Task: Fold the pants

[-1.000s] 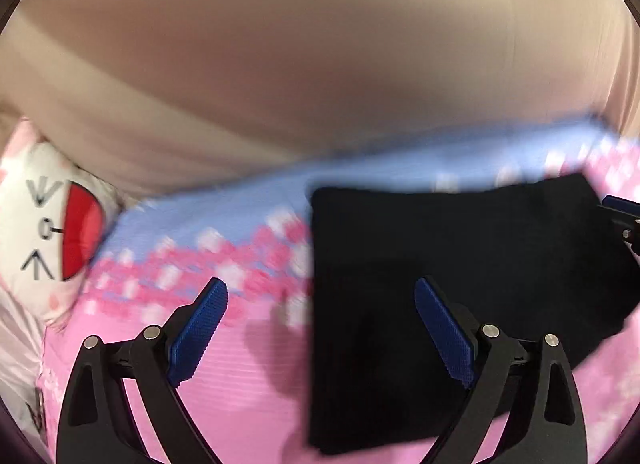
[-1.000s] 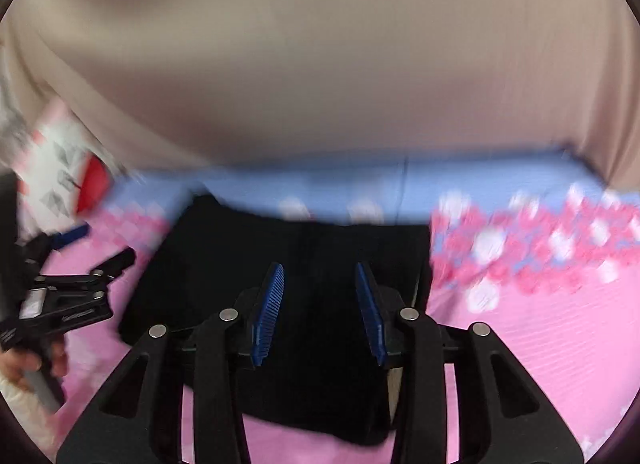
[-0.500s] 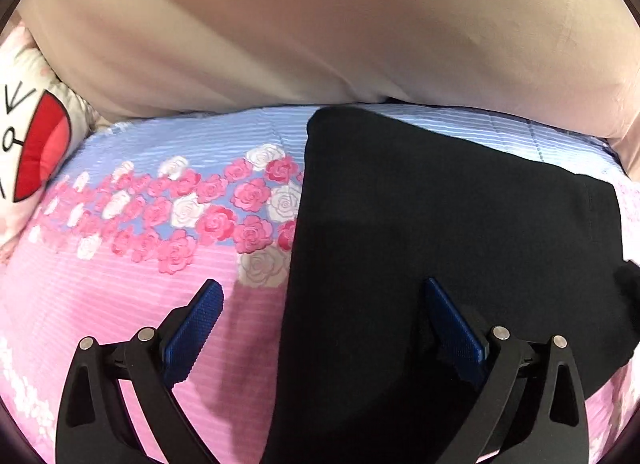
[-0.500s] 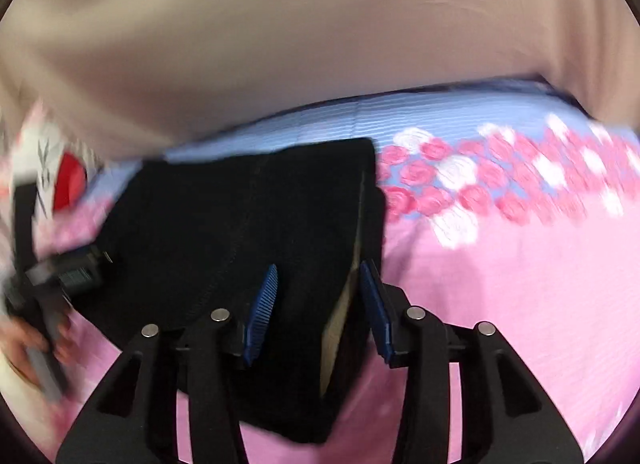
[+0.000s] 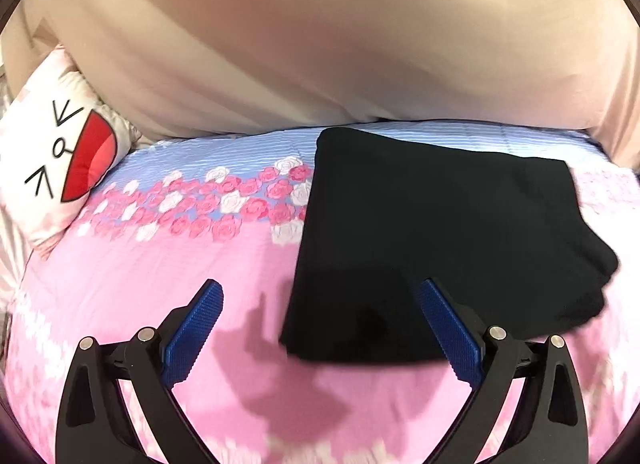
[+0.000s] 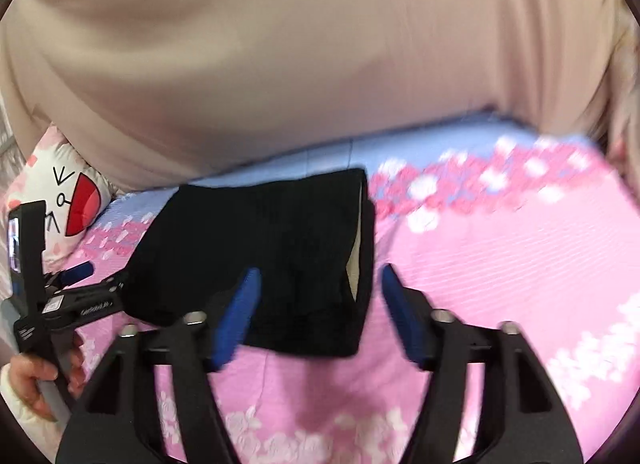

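Cushion: a white cushion (image 5: 60,159) with a drawn cartoon face and a red mouth leans at the bed's far left corner, well to the left of the pants.
Left tongs: the left tongs (image 5: 320,328) stand spread wide with nothing between the blue pads; the left pad hangs over bare pink sheet to the left of the pants, the right pad over their near edge, and contact cannot be told.
Pants: the black pants (image 5: 440,240) lie on the bed as a flat, compact, roughly rectangular folded bundle, its left edge straight and its right corner rounded and layered.
Right tongs: the right tongs (image 6: 316,304) have just been opening and stand apart, their blurred pads on either side of the near right corner of the pants (image 6: 256,248) without pressing it.
Bed: the bedsheet (image 5: 140,304) is pink near the tongs, with a band of roses and a pale blue strip beyond the pants, ending at a beige curtain (image 5: 320,43).
Right view only: a pale lining shows at the open right edge of the pants, and left of the pants a hand (image 6: 28,380) grips the left tool's handle.
Left view only: the whole top face of the pants and their far left corner.
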